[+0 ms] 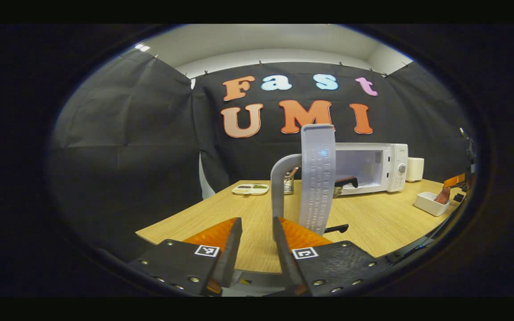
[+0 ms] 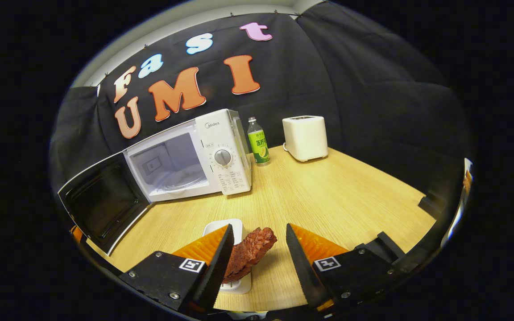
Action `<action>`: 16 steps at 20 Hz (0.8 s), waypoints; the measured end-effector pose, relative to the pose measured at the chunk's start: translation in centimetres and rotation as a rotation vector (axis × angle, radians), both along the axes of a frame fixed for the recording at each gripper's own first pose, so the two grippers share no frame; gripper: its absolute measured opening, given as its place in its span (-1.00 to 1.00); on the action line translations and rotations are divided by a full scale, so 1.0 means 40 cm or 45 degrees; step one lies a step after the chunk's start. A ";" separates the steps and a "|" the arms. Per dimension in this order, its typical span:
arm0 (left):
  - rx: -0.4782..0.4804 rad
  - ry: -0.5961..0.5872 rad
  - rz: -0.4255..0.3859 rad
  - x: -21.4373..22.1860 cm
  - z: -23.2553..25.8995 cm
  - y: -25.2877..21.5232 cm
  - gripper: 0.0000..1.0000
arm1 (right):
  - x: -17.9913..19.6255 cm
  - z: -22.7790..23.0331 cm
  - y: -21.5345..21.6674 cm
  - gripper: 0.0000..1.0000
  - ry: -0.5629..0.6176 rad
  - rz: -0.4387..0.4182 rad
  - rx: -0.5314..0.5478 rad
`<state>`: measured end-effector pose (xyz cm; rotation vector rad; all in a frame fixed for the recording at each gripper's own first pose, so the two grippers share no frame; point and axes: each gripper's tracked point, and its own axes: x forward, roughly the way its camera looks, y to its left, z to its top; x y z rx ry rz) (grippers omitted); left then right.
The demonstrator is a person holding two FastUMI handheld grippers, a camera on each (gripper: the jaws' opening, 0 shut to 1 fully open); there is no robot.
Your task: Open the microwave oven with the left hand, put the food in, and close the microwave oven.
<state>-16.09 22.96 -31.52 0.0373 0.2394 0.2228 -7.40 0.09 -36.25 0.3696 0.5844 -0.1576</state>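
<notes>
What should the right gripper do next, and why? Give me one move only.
Probably close the right gripper on the piece of meat. Its fingers stand open on either side of the meat, which leans out of the white dish, not yet pinched. The microwave door already hangs open, so the microwave looks ready to take the food.

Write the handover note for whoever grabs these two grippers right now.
Left gripper: open, at the edge of the microwave door, fingers either side of the door handle; not clamped.
Right gripper: open, around the piece of meat, which leans out of the small white dish; not gripped yet.
Microwave: door swung fully open, cavity empty.
Done: opening.
Left: grip the meat, put it inside, close the door.
</notes>
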 end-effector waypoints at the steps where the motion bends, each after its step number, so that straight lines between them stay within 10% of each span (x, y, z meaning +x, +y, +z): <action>1: 0.002 -0.018 0.012 -0.003 0.010 0.007 0.02 | 0.001 -0.007 0.004 0.41 0.007 -0.011 0.054; 4: -0.018 -0.072 0.061 -0.007 0.046 0.033 0.53 | -0.005 -0.030 0.017 0.10 0.029 -0.048 0.231; 16: 0.084 -0.020 0.134 0.022 0.049 0.107 0.54 | 0.026 -0.002 0.038 -0.68 -0.024 -0.122 0.536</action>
